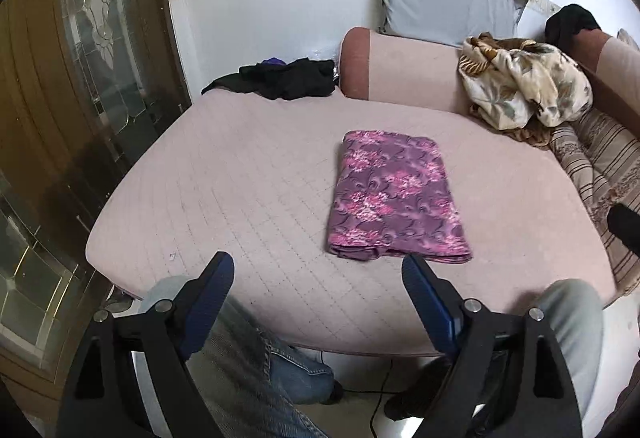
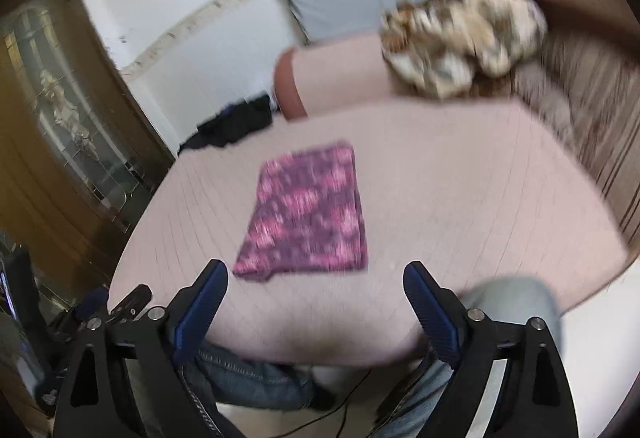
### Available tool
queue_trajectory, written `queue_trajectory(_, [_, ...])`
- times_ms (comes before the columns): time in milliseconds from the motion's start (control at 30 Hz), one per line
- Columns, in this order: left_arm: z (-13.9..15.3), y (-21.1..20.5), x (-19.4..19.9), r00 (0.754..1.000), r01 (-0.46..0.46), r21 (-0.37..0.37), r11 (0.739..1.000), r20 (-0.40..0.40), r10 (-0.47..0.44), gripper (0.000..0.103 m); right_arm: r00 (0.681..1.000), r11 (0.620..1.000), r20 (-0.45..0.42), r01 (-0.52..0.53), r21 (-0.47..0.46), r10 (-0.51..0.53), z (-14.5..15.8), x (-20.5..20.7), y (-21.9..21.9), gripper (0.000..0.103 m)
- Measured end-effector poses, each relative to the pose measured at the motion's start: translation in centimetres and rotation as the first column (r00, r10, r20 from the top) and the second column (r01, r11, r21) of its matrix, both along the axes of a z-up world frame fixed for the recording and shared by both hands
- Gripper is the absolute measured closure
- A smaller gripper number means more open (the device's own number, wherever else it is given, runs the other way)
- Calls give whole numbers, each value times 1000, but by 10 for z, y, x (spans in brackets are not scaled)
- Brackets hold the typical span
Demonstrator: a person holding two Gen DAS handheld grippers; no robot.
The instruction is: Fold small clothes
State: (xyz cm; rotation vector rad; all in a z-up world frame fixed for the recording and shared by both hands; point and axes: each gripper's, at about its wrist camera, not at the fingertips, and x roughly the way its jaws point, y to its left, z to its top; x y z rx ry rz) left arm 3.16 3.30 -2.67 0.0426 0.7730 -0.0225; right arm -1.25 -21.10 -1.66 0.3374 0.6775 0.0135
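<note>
A purple cloth with pink flowers (image 1: 394,198) lies folded into a rectangle on the pink mattress (image 1: 224,190). It also shows in the right wrist view (image 2: 308,214), blurred. My left gripper (image 1: 318,272) is open and empty, held back above the mattress's near edge, just short of the cloth. My right gripper (image 2: 316,278) is open and empty too, near the same edge, with the cloth ahead and slightly left.
A heap of black clothes (image 1: 280,76) lies at the far left of the mattress. A floral blanket (image 1: 524,86) rests on a pink bolster (image 1: 400,66). A grey pillow (image 1: 444,2) leans on the wall. A glazed wooden door (image 1: 80,78) stands left. Jeans-clad knees (image 1: 256,370) sit below.
</note>
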Motion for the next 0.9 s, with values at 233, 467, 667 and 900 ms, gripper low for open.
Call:
queue_trajectory(233, [15, -6, -12, 999, -21, 63, 998, 33, 19, 9, 997, 996, 68, -21, -88, 27, 42, -21, 20, 7])
queue_trajectory(467, [20, -8, -21, 999, -28, 70, 997, 35, 26, 9, 998, 992, 56, -13, -123, 20, 44, -26, 24, 5])
queue_trajectory(667, [25, -12, -28, 999, -35, 80, 996, 40, 32, 9, 1000, 991, -8, -29, -129, 28, 28, -15, 25, 5])
queue_trajectory(900, [29, -10, -32, 998, -43, 84, 996, 47, 39, 9, 998, 990, -38, -51, -131, 46, 18, -7, 27, 5])
